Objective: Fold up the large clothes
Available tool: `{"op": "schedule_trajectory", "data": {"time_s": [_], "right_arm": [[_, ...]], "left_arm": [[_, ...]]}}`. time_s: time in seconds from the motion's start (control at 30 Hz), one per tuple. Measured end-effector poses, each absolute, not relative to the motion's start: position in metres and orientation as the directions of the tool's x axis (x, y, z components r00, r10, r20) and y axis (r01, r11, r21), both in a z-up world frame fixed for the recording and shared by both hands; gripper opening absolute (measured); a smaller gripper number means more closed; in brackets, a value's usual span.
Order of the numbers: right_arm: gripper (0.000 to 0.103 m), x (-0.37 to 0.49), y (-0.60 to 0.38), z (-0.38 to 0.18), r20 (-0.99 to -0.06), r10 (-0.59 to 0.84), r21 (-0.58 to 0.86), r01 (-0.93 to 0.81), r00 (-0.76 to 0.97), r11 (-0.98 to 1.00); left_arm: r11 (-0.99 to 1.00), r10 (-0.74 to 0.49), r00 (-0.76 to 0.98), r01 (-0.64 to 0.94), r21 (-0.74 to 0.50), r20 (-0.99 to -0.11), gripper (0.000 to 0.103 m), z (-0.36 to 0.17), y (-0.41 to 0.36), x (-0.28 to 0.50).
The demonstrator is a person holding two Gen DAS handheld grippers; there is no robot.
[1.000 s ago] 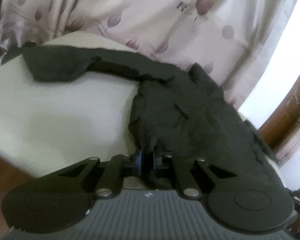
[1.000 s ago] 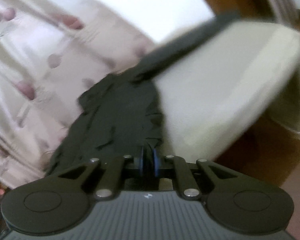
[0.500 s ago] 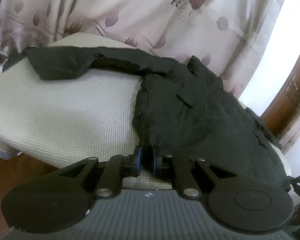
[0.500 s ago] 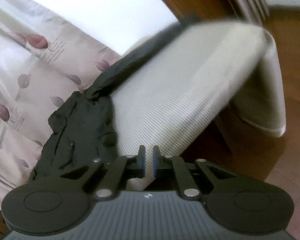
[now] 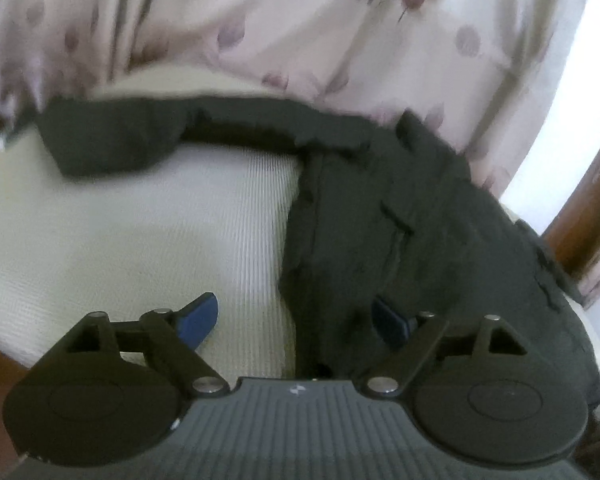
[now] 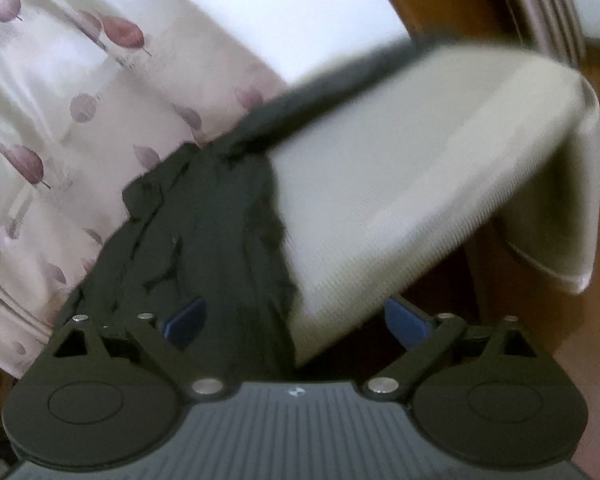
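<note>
The black jacket point(image 5: 400, 220) lies on the cream cloth point(image 5: 140, 220) just ahead of both claws, let go where a second ago each claw pinched its near edge, since the left claw point(image 5: 294, 318) and right claw point(image 6: 296, 320) have just been opening and now stand wide apart.

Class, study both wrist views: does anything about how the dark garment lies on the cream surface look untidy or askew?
Yes. The dark garment lies bunched and wrinkled at one side of the cream surface, with one sleeve stretched along the far edge by the curtain. It is not spread flat for folding.
</note>
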State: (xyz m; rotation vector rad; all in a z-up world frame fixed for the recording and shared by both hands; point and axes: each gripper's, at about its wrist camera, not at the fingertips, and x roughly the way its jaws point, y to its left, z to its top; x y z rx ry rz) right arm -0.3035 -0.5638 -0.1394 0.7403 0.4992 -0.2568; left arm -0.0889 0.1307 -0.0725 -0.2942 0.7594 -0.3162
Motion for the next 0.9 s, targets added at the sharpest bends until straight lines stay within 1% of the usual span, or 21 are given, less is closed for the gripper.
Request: {"op": "schedule_trajectory", "data": {"time_s": [0.03,0.07,0.1,0.13,0.17,0.2,0.27,0.37,0.47,0.57,0.6,0.67,0.7,0.73,0.77,0.8,0.83,0.87,0.9], "right_arm": [[0.097,-0.304,-0.563,-0.144,-0.520,-0.028,0.593,0.384,0.854,0.707],[0.097,-0.303,-0.561,-0.148,-0.512,0.016,0.618,0.355,0.859,0.701],[0.095,-0.305,-0.556,-0.151,-0.499,0.053,0.635,0.323,0.865,0.701],[0.071,-0.303,-0.552,-0.151,-0.495,0.071,0.631,0.303,0.866,0.714],[0.032,-0.298,-0.547,-0.150,-0.516,0.081,0.606,0.297,0.852,0.738],[0.027,-0.293,-0.545,-0.150,-0.538,0.084,0.586,0.301,0.839,0.752],[0.023,-0.287,-0.546,-0.146,-0.543,0.066,0.559,0.302,0.837,0.772],[0.022,-0.285,-0.559,-0.138,-0.548,0.018,0.531,0.331,0.836,0.780],[0.021,-0.286,-0.574,-0.130,-0.547,-0.016,0.516,0.352,0.837,0.781],[0.022,-0.287,-0.581,-0.132,-0.542,0.047,0.557,0.317,0.839,0.768],[0.022,-0.288,-0.582,-0.133,-0.546,0.037,0.560,0.332,0.837,0.759],[0.024,-0.294,-0.593,-0.136,-0.520,0.029,0.603,0.343,0.854,0.720],[0.025,-0.299,-0.599,-0.135,-0.495,0.013,0.629,0.347,0.869,0.696],[0.029,-0.306,-0.604,-0.133,-0.471,-0.013,0.646,0.355,0.882,0.675],[0.037,-0.313,-0.609,-0.129,-0.446,-0.047,0.657,0.363,0.894,0.661],[0.043,-0.317,-0.613,-0.126,-0.427,-0.069,0.663,0.364,0.902,0.654],[0.062,-0.321,-0.617,-0.122,-0.408,-0.084,0.671,0.362,0.909,0.647],[0.076,-0.322,-0.619,-0.119,-0.394,-0.092,0.680,0.358,0.914,0.640],[0.078,-0.322,-0.622,-0.116,-0.375,-0.097,0.694,0.348,0.922,0.630]], "left_arm": [[0.914,-0.379,0.693,0.180,-0.362,-0.613,0.072,-0.074,0.129,-0.091],[0.917,-0.382,0.693,0.200,-0.346,-0.611,0.058,-0.074,0.126,-0.093],[0.908,-0.411,0.660,0.234,-0.348,-0.628,0.027,-0.074,0.122,-0.092],[0.895,-0.438,0.634,0.246,-0.371,-0.637,0.021,-0.076,0.121,-0.092],[0.899,-0.429,0.644,0.237,-0.368,-0.633,0.020,-0.075,0.119,-0.095],[0.904,-0.419,0.649,0.237,-0.355,-0.634,0.018,-0.074,0.117,-0.099],[0.908,-0.412,0.651,0.236,-0.346,-0.638,0.017,-0.074,0.112,-0.107],[0.895,-0.435,0.625,0.223,-0.385,-0.648,0.016,-0.076,0.104,-0.124],[0.894,-0.445,0.606,0.250,-0.373,-0.660,0.016,-0.074,0.097,-0.141],[0.897,-0.440,0.613,0.260,-0.358,-0.656,0.019,-0.068,0.097,-0.147],[0.897,-0.439,0.614,0.260,-0.356,-0.656,0.019,-0.064,0.099,-0.147],[0.908,-0.416,0.648,0.251,-0.336,-0.638,0.029,-0.053,0.103,-0.150],[0.911,-0.408,0.675,0.257,-0.323,-0.615,0.041,-0.044,0.105,-0.153],[0.913,-0.403,0.695,0.261,-0.313,-0.596,0.056,-0.036,0.106,-0.157],[0.916,-0.395,0.721,0.264,-0.302,-0.569,0.063,-0.027,0.106,-0.158],[0.920,-0.385,0.751,0.267,-0.287,-0.536,0.077,-0.018,0.104,-0.160],[0.925,-0.373,0.782,0.269,-0.270,-0.500,0.088,-0.009,0.101,-0.161],[0.930,-0.359,0.801,0.265,-0.255,-0.479,0.095,-0.002,0.094,-0.159],[0.936,-0.341,0.820,0.253,-0.243,-0.461,0.102,0.005,0.086,-0.153]]}}
